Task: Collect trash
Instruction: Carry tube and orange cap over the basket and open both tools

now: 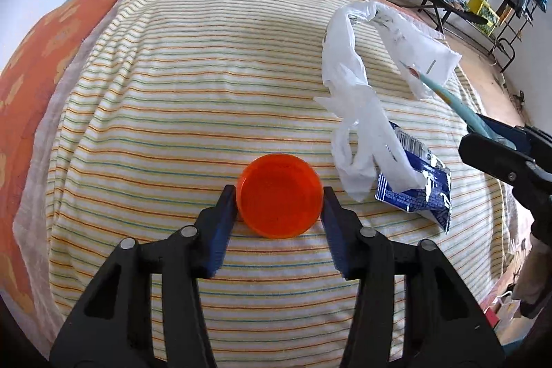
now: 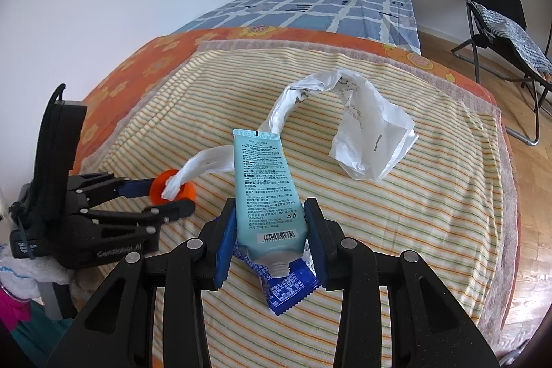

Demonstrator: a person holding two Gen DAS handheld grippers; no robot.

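Left wrist view shows the left gripper (image 1: 279, 199) closed on the orange cap (image 1: 280, 194) above the striped cloth (image 1: 165, 112), the right gripper (image 2: 270, 230) clamping the blue tube (image 2: 265, 192) — both picked up, likely next carried into the white plastic bag (image 2: 372, 133).

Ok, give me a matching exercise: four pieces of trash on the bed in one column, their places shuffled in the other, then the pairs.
Things:
1. orange lid
2. teal tube
3. blue wrapper
4. white plastic bag

Places:
A. partly under the bag's handles on the striped blanket
B. between the left claw's fingers
C. draped loose across the blanket
D. gripped in the right claw

Pairs: 1-B, 2-D, 3-A, 4-C
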